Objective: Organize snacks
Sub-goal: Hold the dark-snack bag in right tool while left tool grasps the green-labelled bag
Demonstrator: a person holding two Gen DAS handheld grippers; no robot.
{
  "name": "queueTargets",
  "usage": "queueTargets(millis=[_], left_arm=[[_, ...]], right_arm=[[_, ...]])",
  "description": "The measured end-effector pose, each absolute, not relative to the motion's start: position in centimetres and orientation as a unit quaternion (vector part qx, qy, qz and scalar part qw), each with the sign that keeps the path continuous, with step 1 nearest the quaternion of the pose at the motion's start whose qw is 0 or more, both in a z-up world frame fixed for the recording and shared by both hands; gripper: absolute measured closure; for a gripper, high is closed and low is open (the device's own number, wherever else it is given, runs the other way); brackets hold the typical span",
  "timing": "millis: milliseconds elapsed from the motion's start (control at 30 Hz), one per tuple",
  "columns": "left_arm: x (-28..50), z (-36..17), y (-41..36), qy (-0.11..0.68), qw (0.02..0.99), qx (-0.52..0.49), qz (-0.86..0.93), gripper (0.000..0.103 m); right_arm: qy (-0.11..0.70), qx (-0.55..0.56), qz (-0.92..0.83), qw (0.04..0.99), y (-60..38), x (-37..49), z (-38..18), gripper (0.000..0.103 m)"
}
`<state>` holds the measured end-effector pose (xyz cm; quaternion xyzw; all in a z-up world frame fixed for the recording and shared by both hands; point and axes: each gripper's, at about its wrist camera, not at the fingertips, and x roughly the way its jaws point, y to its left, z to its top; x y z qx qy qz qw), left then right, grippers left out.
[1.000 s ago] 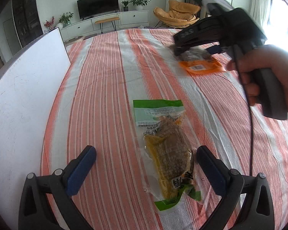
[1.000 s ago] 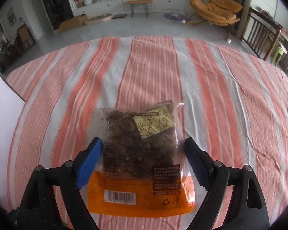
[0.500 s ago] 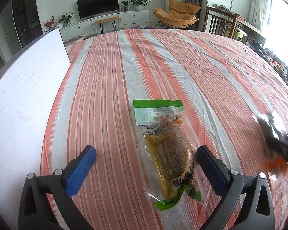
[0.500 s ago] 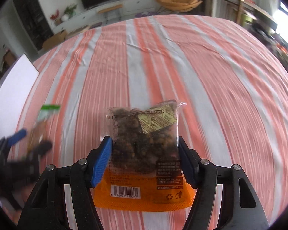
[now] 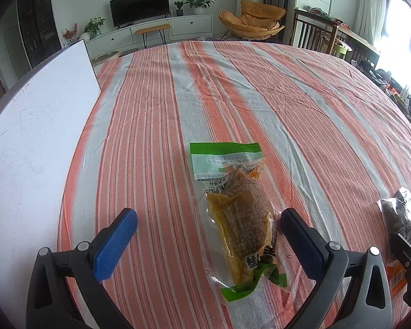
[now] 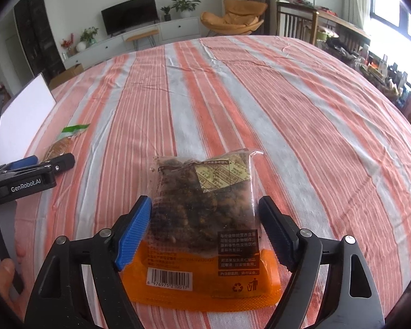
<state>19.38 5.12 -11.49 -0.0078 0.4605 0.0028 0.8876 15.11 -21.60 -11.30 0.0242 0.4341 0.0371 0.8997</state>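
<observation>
On a table draped in an orange-and-grey striped cloth [image 6: 233, 96], the right gripper [image 6: 205, 227] is opening its jaws around an orange-bottomed snack packet [image 6: 205, 219], which is lying flat on the cloth between the blue pads [image 6: 134, 227]; the left pad is at the packet's edge and the right one is standing just clear. To its left, the left gripper [image 5: 205, 241] is hovering with jaws spread wide and released, a green-trimmed snack pouch [image 5: 241, 219] lying on the cloth between them, nearer the right finger and gripped by neither. A white board [image 5: 35, 137] is standing along the table's left edge, while a television [image 5: 139, 5] and an orange lounge chair [image 5: 252, 19] are filling the room behind
</observation>
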Motion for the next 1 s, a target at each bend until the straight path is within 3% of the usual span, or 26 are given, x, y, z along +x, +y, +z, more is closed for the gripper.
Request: queueTargets(millis=[1000], left_arm=[[19.39, -11.49, 5.14, 0.460, 0.888, -0.008, 0.003, 0.000]], right_arm=[[0.435, 0.022, 0.035, 0.900, -21.90, 14.81, -11.37, 0.018]])
